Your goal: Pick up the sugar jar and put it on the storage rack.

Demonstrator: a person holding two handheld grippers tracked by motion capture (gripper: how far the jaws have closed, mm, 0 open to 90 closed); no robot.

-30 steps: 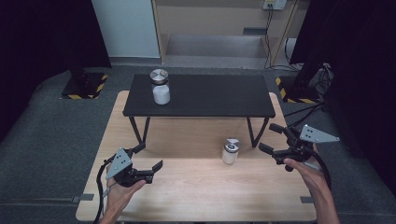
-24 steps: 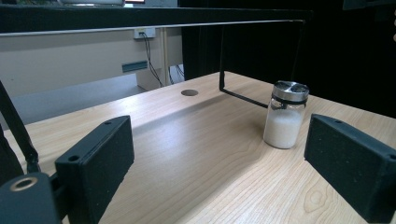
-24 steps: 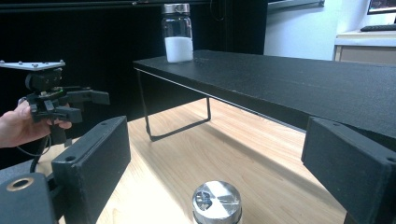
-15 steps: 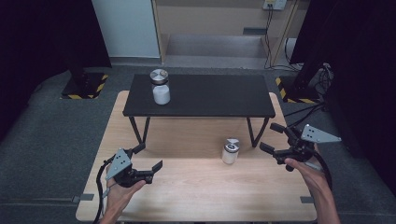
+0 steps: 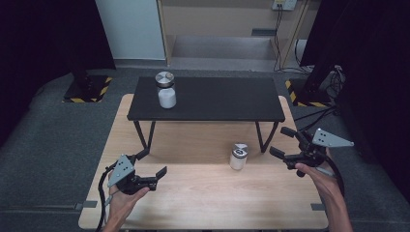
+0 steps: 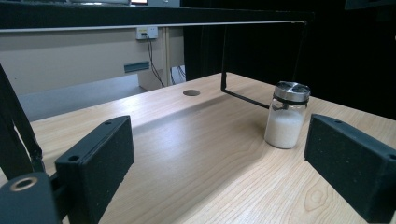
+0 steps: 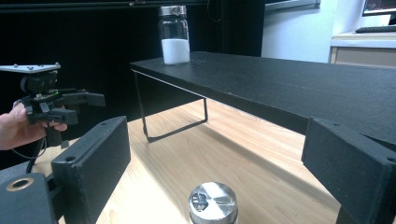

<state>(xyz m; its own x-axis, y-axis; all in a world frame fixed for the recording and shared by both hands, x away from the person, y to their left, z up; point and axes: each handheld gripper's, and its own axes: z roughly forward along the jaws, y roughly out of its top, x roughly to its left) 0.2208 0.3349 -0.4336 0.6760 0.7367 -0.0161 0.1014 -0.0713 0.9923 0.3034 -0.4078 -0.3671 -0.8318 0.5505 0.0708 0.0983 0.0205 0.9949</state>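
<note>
A: High view. Lower centre-right of the frame: a small clear glass jar with a silver metal lid, part-filled with white powder (image 5: pixel 238 156), upright on the pale wooden table (image 5: pixel 203 198), just in front of the low black shelf-table (image 5: pixel 208 99). A second, matching jar (image 5: pixel 166 91) stands at the upper left, on the shelf's top.

B: And the grippers?

A: Left gripper (image 5: pixel 153 163) at lower left, right gripper (image 5: pixel 281 142) at right, both with jaws spread wide and nothing between them. The right one is near the lower jar but apart from it.

B: Left gripper view?

A: The lower jar (image 6: pixel 286 115) sits right of centre, beyond the black jaws, on bare wood; the powder fills roughly its lower half.

B: Right gripper view?

A: The jar's silver lid (image 7: pixel 213 201) appears at bottom centre, between the spread jaws and lower than them, untouched. The shelf jar (image 7: pixel 174 33) is at top centre; the left gripper (image 7: pixel 83 107), in a hand (image 7: pixel 21 128), is at the left edge.

B: How would the jar handle?

A: Judged from its look: stiff, smooth and likely slippery glass, breakable if dropped, light apart from the powder weighting its base. Best taken across the straight glass body below the lid, jaws level, so it stays upright.
</note>
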